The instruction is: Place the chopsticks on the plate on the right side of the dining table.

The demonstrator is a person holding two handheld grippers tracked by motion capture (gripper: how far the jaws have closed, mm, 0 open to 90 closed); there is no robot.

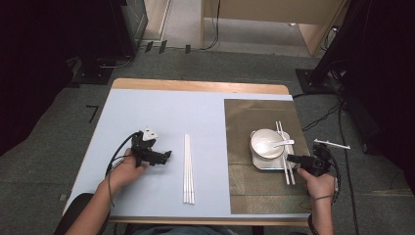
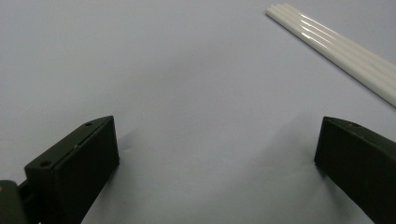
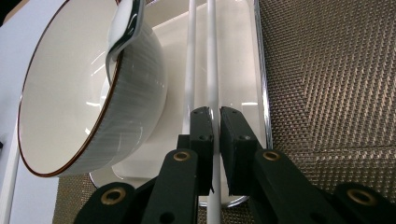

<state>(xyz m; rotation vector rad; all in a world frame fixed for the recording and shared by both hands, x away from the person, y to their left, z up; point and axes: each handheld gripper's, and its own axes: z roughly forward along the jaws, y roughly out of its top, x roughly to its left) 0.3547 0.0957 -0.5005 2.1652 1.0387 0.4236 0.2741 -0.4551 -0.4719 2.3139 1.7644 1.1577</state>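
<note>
Item: pair of slim white round-section chopsticks (image 3: 208, 70), glossy, lying side by side across a white rectangular plate (image 3: 233, 56) with a shiny rim, on a woven bronze-coloured placemat (image 1: 259, 183). Beside them on the plate: a white ribbed ceramic bowl (image 3: 84, 93) with a dark brown rim, a white spoon (image 1: 283, 143) resting in it. Right claw (image 3: 216, 116) pinched on one chopstick. Left claw (image 2: 215, 154) spread wide over the pale blue worktop (image 1: 161, 112), near a loose bundle of white sticks (image 1: 188, 169).
</note>
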